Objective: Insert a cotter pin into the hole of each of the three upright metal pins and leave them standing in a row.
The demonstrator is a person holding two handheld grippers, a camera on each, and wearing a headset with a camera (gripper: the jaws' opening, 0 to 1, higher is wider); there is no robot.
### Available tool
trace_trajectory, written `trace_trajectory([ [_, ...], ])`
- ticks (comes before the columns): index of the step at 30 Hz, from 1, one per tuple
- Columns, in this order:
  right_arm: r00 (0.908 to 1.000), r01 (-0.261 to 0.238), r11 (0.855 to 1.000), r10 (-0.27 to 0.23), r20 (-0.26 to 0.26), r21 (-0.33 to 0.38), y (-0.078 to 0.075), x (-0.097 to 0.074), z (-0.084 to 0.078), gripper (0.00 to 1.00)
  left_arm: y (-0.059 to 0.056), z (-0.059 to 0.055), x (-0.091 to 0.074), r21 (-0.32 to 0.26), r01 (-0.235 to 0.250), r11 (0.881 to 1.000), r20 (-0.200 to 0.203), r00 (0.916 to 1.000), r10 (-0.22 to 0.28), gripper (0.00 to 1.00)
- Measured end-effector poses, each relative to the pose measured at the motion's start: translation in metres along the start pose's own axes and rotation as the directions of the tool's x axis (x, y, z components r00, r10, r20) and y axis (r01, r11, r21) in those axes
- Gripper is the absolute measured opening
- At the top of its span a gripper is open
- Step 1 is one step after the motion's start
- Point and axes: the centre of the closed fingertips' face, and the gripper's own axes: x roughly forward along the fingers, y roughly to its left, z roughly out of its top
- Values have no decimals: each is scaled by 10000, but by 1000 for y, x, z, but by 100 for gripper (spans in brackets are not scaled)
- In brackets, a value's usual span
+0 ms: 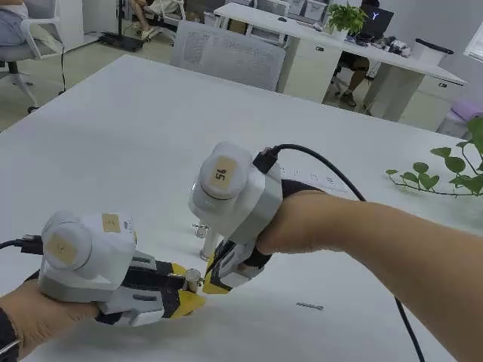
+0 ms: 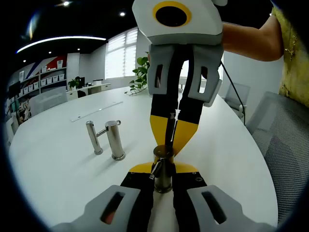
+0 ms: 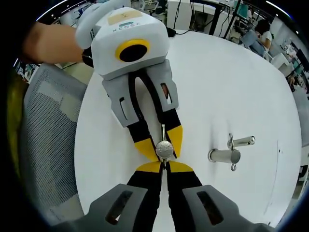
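Near-left on the table, held metal pin (image 2: pixel 163 173): upright, round head up, on the near side of the other two; whether its base touches the top cannot be told.
Left gripper (image 1: pixel 189 288): jaws clamped on this pin's shaft, coming in from the left.
Right gripper (image 3: pixel 164 167): reaches in from the right, jaws pressed together on a cotter pin (image 3: pixel 163 131), whose thin shank shows just past the pin's head.
Step in hand (judged): threading the cotter through the cross-hole; how far it has gone through is hidden.
Technique: keep the shank in line with the hole, stop the pin from turning, push straight and lightly, and let go of the cotter before the pin.
Standing pins (image 2: pixel 115 141): two, upright, close together just beyond; one appears already crossed by a cotter.
Spare cotter pin (image 1: pixel 309 306): lies flat to the right, well apart.
Table (image 1: pixel 151 136): white and flat.
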Motion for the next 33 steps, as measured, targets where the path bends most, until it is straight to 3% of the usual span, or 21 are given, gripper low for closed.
trace_trajectory([
  [9, 9999, -115, 9999, 114, 130, 124, 3, 1, -2, 10, -1, 0, -1, -12, -2, 10000, 20, 10000, 2, 12],
  [20, 9962, 87, 9978, -144, 854, 664, -2, -10, -8, 12, -1, 1, -1, -55, 24, 10000, 56, 10000, -23, 11],
  [25, 9857, 383, 9939, -545, 1593, 1031, -1, -23, -14, 12, -2, 1, -2, -25, 96, 10000, 72, 9999, -96, 11],
  [33, 9688, 630, 9863, -972, 2280, 1528, 2, -35, -24, 15, -3, 2, -2, -54, 190, 9998, 56, 9998, -190, 11],
])
